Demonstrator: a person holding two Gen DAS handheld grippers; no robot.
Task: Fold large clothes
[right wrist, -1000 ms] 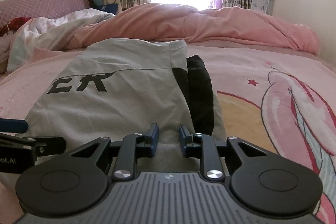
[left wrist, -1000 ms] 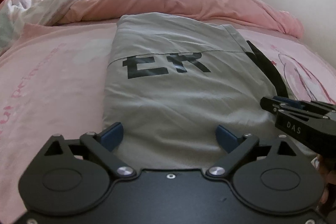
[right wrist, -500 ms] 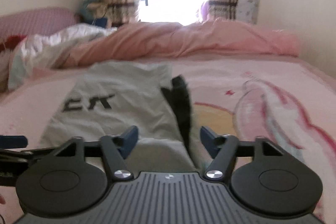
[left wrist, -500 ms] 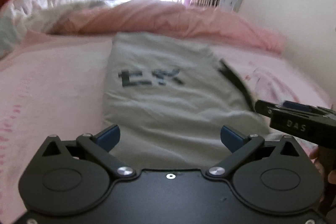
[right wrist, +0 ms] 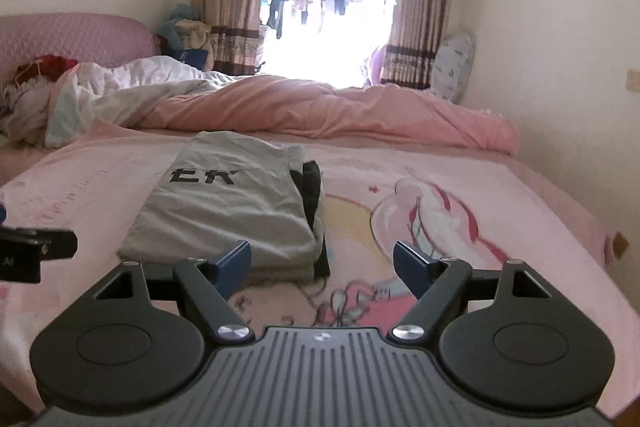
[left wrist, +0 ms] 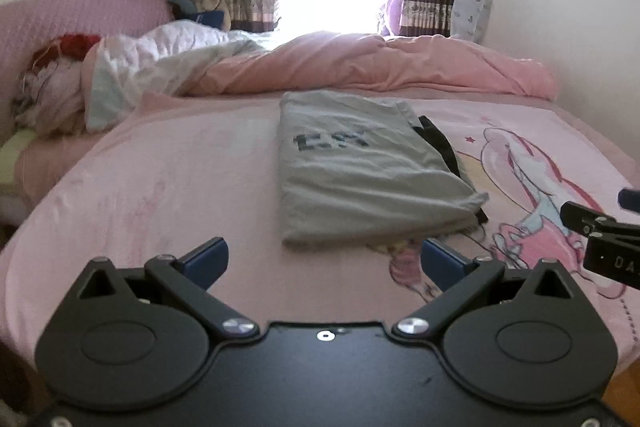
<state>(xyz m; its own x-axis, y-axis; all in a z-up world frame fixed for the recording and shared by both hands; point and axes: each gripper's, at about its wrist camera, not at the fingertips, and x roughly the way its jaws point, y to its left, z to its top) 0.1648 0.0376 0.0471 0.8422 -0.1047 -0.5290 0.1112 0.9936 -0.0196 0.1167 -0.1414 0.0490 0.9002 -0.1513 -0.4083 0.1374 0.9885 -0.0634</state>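
A grey folded garment [left wrist: 360, 167] with black letters and a black part along its right edge lies flat on the pink bed sheet [left wrist: 160, 195]; it also shows in the right wrist view [right wrist: 228, 203]. My left gripper [left wrist: 324, 261] is open and empty, held above the sheet short of the garment's near edge. My right gripper [right wrist: 322, 267] is open and empty, near the garment's near right corner. The right gripper's side shows at the right of the left wrist view [left wrist: 604, 239]; the left gripper's side shows at the left of the right wrist view [right wrist: 32, 251].
A pink duvet [left wrist: 380, 67] lies bunched across the far side of the bed. A white quilt [left wrist: 160, 59] and a heap of clothes [left wrist: 48, 83] lie far left by the pink headboard [left wrist: 80, 11]. A wall [left wrist: 580, 27] runs along the right. The sheet has a cartoon print [right wrist: 432, 211].
Both grippers have pulled back and up from the garment, which now lies farther ahead. The right gripper, nearly shut a second ago, has opened. The garment lies folded, released.
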